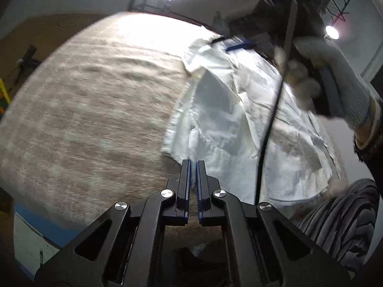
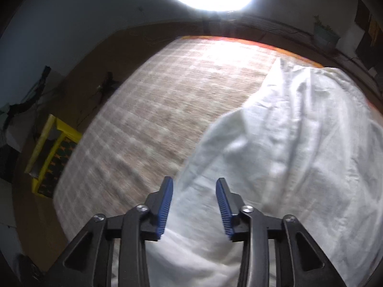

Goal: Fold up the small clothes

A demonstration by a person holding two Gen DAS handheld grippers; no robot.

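One white garment [image 2: 287, 155], thin, limp and creased, lies on the right part of the woven-cloth counter [image 1: 83, 107]; left tool [image 1: 193, 165] is pressed together at its near hem, right tool [image 2: 194, 184] spread above it; pinch hems or corners, expect sagging.

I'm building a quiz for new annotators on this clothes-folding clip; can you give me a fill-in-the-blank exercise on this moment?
1. The garment lying on the checked cloth is ____ in colour.
2. The right gripper's jaws stand ____ over the garment.
3. The left gripper's jaws are nearly ____.
4. The pads on the gripper fingers are ____ in colour.

Missing words: white; open; shut; blue
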